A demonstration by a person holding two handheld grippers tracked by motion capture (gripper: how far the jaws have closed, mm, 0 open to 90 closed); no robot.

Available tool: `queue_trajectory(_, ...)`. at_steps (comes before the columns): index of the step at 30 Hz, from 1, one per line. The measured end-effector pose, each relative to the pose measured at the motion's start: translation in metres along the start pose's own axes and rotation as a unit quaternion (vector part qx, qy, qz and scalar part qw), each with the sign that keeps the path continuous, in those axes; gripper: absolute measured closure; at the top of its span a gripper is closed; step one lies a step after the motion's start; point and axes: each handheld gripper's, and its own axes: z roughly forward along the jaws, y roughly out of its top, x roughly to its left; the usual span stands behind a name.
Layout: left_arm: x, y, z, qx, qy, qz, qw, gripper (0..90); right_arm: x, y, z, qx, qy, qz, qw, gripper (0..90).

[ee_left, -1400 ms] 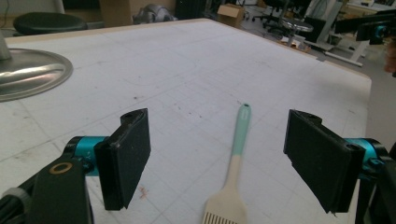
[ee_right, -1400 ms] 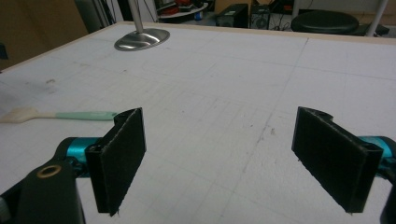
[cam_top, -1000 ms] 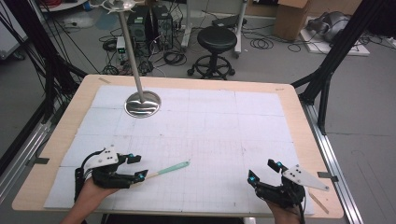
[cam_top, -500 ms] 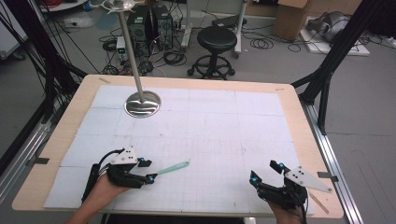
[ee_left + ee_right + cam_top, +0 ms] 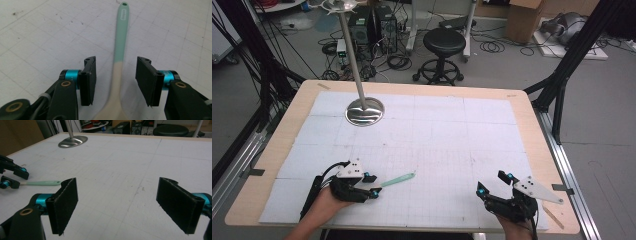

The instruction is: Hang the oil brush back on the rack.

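A spoon (image 5: pixel 398 179) with a mint green handle (image 5: pixel 121 37) and a cream lower end lies on the white gridded mat at the front left. My left gripper (image 5: pixel 373 185) sits low over its cream end, one jaw on each side (image 5: pixel 117 62). The jaws have just been closing, but a gap remains between each pad (image 5: pixel 147 80) and the spoon, so this gripper is open. My right gripper (image 5: pixel 493 183) rests near the front right corner, open wide (image 5: pixel 118 192) with nothing between its pads. From the right gripper view the spoon (image 5: pixel 41 183) and the left gripper (image 5: pixel 12 176) lie far left.
A metal stand with a round base (image 5: pixel 364 111) and a tall pole rises at the back left of the mat. The wooden table rim (image 5: pixel 272 150) frames the mat. A black stool (image 5: pixel 442 42) and cables lie on the floor beyond the table.
My left gripper has slid right along the mat until its jaws straddle the spoon's near end, and the jaws have narrowed. The right gripper and the spoon have kept still.
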Motion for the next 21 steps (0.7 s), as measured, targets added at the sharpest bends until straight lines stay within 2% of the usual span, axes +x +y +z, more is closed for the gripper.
queue_trajectory(4,-0.0023,0.0021,0.001,0.006,0.002,-0.001,1.0,53.2,0.0002,0.0003,-0.0022,-0.001,-0.004,0.005,1.0,16.1)
queue_trajectory(7,-0.0061,0.0037,0.0027,0.013,0.008,0.016,0.9998,56.7,-0.0008,0.0004,-0.0019,-0.003,-0.008,0.011,0.9999,16.1)
queue_trajectory(8,-0.0061,0.0037,0.0027,0.013,0.008,0.016,0.9998,58.1,-0.0008,0.0004,-0.0019,-0.003,-0.008,0.011,0.9999,16.1)
queue_trajectory(9,-0.0066,0.0045,0.0027,0.017,0.011,0.026,0.9995,61.4,-0.0014,-0.0001,0.0003,-0.001,-0.007,0.011,0.9999,16.2)
queue_trajectory(14,-0.0091,0.008,0.0049,0.025,0.012,0.043,0.9987,69.6,0.0005,0.0007,0.0028,0.0,-0.005,0.009,0.9999,16.3)
queue_trajectory(21,-0.0061,0.0098,0.0052,0.031,0.007,0.036,0.9988,73.1,0.0011,0.0008,0.0031,-0.003,-0.002,0.014,0.9999,16.4)
